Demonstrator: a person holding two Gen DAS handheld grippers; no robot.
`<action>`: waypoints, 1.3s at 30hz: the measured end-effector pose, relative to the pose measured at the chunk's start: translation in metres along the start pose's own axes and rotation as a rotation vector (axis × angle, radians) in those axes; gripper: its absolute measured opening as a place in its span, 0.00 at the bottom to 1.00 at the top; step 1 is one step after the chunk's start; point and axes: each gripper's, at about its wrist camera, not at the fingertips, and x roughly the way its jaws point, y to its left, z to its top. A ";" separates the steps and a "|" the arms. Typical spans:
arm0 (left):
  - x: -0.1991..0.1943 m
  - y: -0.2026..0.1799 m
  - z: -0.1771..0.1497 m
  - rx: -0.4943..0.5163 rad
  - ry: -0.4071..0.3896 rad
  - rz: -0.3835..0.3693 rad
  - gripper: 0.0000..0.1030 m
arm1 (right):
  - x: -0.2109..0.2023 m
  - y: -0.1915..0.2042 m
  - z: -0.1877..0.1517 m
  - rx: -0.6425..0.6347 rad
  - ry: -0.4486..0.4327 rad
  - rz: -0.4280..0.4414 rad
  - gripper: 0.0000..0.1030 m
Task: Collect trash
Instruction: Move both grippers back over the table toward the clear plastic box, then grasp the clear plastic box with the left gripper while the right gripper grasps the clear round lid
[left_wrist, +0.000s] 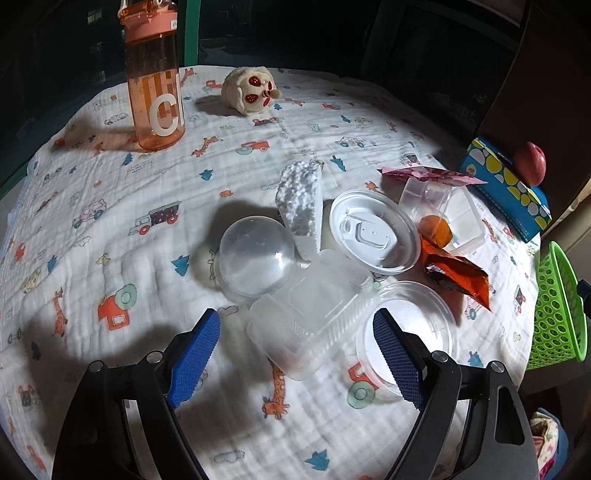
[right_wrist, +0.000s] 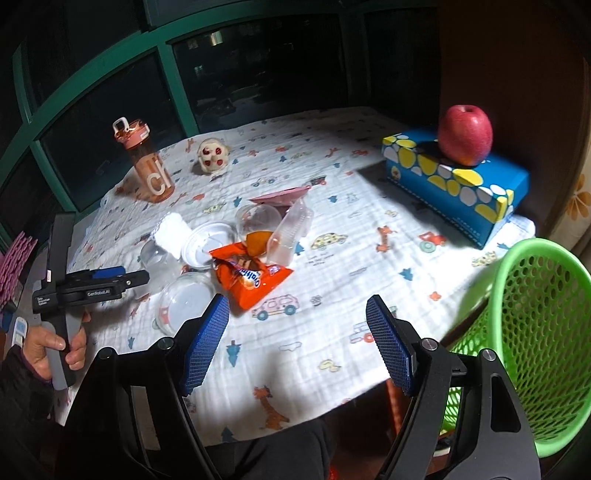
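- The left tool (left_wrist: 297, 356) hangs over the near part of the desk (left_wrist: 110, 206) with its blue pads spread wide and nothing between them; a clear hinged clamshell box (left_wrist: 306, 325) lies just beyond and between the pad tips.
- The right tool (right_wrist: 295, 341) is likewise spread wide and holds nothing, poised over the near edge of the printed cloth (right_wrist: 332, 258) that covers the desk.
- In the right wrist view the left tool (right_wrist: 122, 277) shows at the left edge, gripped by the person's hand (right_wrist: 48, 347).
- The trash sits bunched in the middle of the desk: a clear dome lid (left_wrist: 255, 254) left of the clamshell, a clear round lid (left_wrist: 410, 332) to its right, a white sip lid (left_wrist: 373, 230) just beyond.
- A white foam piece (left_wrist: 299, 199) leans between the dome lid and the sip lid.
- An orange snack wrapper (right_wrist: 251, 277) lies crumpled at the right of the pile, touching the sip lid.
- Farther right, a clear square tub (left_wrist: 447, 214) holds an orange lump (left_wrist: 436, 226), and a pink wrapper (left_wrist: 432, 174) rests behind it.
- A green mesh basket (right_wrist: 532, 332) stands tilted off the near right corner of the desk.
- At the far right a blue tissue box (right_wrist: 458, 192) carries a red apple (right_wrist: 465, 134) on top.
- At the far left stand an orange water bottle (left_wrist: 155, 81) and, to its right, a small cream plush toy (left_wrist: 251, 88).
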 end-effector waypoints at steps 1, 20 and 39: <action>0.002 0.001 0.000 0.007 0.000 -0.008 0.79 | 0.002 0.003 0.000 -0.003 0.005 0.003 0.74; 0.017 0.003 -0.002 0.088 -0.025 -0.109 0.58 | 0.037 0.042 -0.003 -0.049 0.084 0.049 0.74; -0.048 0.024 -0.001 -0.011 -0.127 -0.087 0.55 | 0.099 0.102 -0.021 -0.140 0.191 0.172 0.75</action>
